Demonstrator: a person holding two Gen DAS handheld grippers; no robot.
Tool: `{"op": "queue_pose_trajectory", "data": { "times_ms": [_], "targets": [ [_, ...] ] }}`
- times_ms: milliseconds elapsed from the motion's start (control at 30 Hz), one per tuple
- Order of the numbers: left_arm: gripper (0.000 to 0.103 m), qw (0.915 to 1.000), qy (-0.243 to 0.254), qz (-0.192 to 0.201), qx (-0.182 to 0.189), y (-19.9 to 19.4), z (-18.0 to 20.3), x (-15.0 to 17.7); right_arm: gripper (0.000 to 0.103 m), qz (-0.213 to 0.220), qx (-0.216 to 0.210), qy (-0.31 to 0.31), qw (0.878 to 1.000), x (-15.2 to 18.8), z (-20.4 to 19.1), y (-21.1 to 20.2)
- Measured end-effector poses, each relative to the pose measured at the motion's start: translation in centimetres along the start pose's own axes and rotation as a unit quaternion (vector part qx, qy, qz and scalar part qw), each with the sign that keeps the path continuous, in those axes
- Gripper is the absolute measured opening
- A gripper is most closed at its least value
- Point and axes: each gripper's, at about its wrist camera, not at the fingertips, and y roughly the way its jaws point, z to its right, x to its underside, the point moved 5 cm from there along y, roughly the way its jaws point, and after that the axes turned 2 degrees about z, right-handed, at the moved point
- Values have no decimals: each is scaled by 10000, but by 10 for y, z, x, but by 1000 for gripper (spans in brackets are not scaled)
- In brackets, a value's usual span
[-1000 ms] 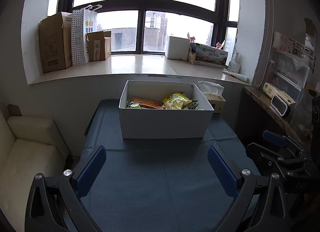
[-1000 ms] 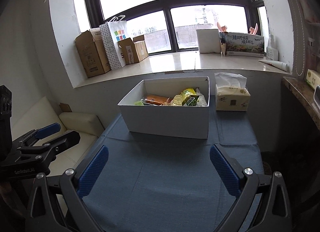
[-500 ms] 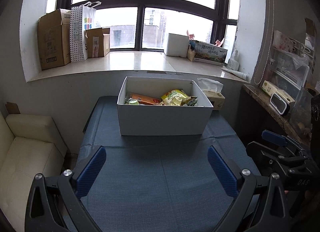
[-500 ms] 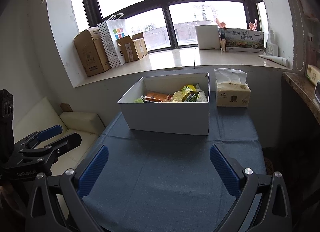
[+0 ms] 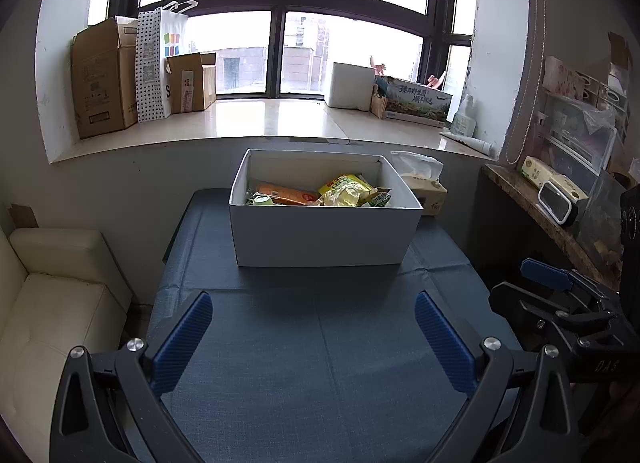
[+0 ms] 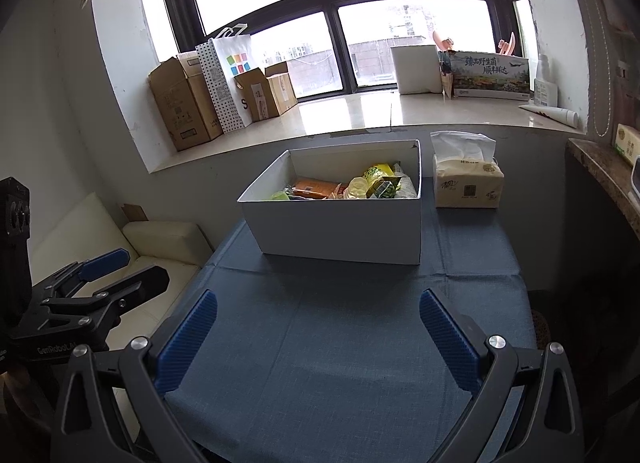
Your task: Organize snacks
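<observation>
White cardboard box [image 5: 320, 237] sits at the far middle of the tabletop [image 5: 312, 363], open at the top. Snacks [image 5: 320, 195] lie inside it in a loose heap: an orange packet on the left, yellow and green packets to the right, a small green-lidded item at the front left. None shows on the blue cloth outside the box. So the snacks already lie gathered in one container; whether they are sorted within it cannot be told from these views, since the near wall hides the lower layer.

Left tool [image 5: 314, 337] hovers low over the near cloth, pads spread wide, nothing between them. Right tool [image 6: 318, 339] is likewise spread wide and empty, level with the left one and aimed at the box. Judgement: this pose fits hands drawn back from a filled box as well as hands about to reach in.

Tissue pack [image 6: 468, 185] stands just beside the box's right wall.
</observation>
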Motion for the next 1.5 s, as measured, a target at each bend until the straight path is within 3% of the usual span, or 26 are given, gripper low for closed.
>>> {"op": "queue_pose_trajectory", "data": {
  "times_ms": [1500],
  "targets": [
    [103,9999,122,-29,36,3,7,4,103,2,1,-67,10000,0,-2,-1]
  ]
}}
